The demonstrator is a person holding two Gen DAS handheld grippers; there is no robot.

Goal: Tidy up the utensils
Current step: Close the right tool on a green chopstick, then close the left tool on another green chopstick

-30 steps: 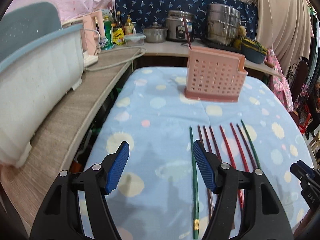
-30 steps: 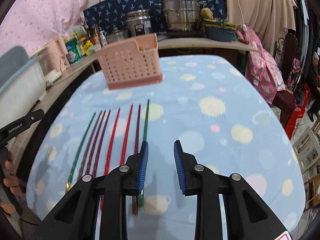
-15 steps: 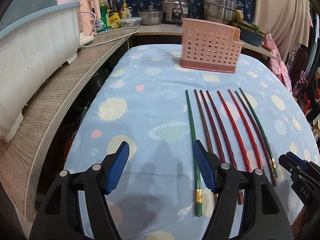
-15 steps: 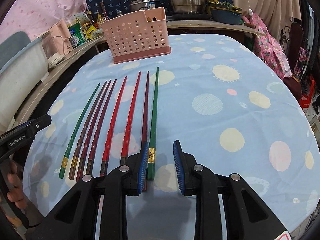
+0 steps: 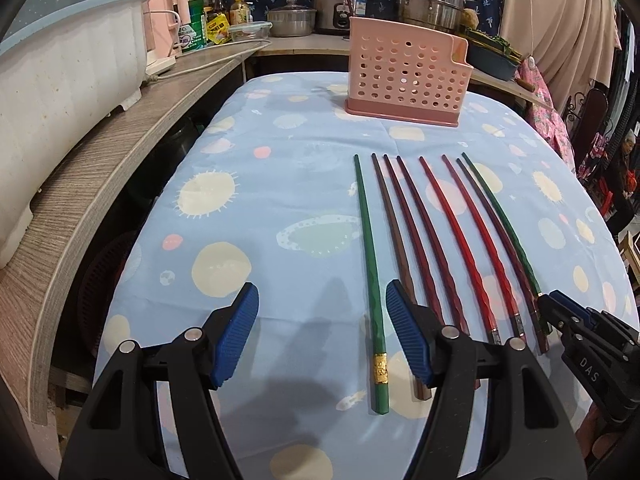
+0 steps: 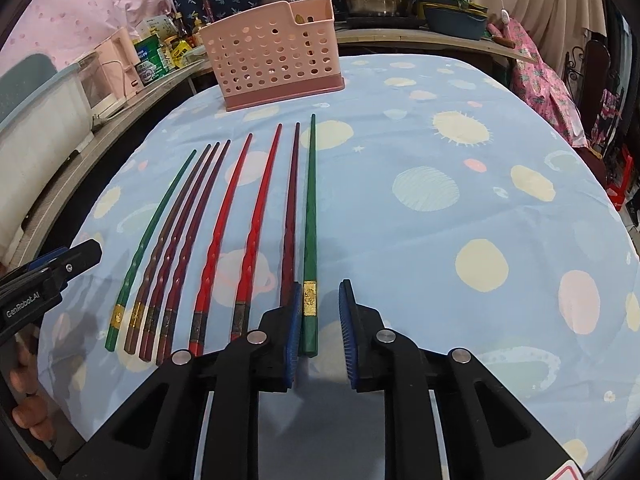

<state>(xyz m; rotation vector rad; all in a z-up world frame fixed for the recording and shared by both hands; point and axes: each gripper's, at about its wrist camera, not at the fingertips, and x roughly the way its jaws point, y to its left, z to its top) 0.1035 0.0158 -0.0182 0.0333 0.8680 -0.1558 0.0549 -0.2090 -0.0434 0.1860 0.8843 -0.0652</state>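
Altogether eight long chopsticks lie side by side on the light-blue, planet-print tablecloth (image 6: 460, 128): two green ones at the outer edges (image 5: 370, 256) (image 6: 310, 216), two bright red (image 6: 224, 232), four dark maroon or brown (image 6: 182, 232). One pink perforated plastic utensil holder (image 5: 406, 76) stands beyond their tips. Both claws are spread apart and empty; the left gripper (image 5: 320, 336) and right gripper (image 6: 318, 332) each straddle a green chopstick's butt end. Steel pots (image 5: 430, 8) crowd the rear counter.

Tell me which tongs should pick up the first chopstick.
Right. The right tongs are open with the rightmost green chopstick handle already between the pads. The left tongs gape beside their green chopstick.
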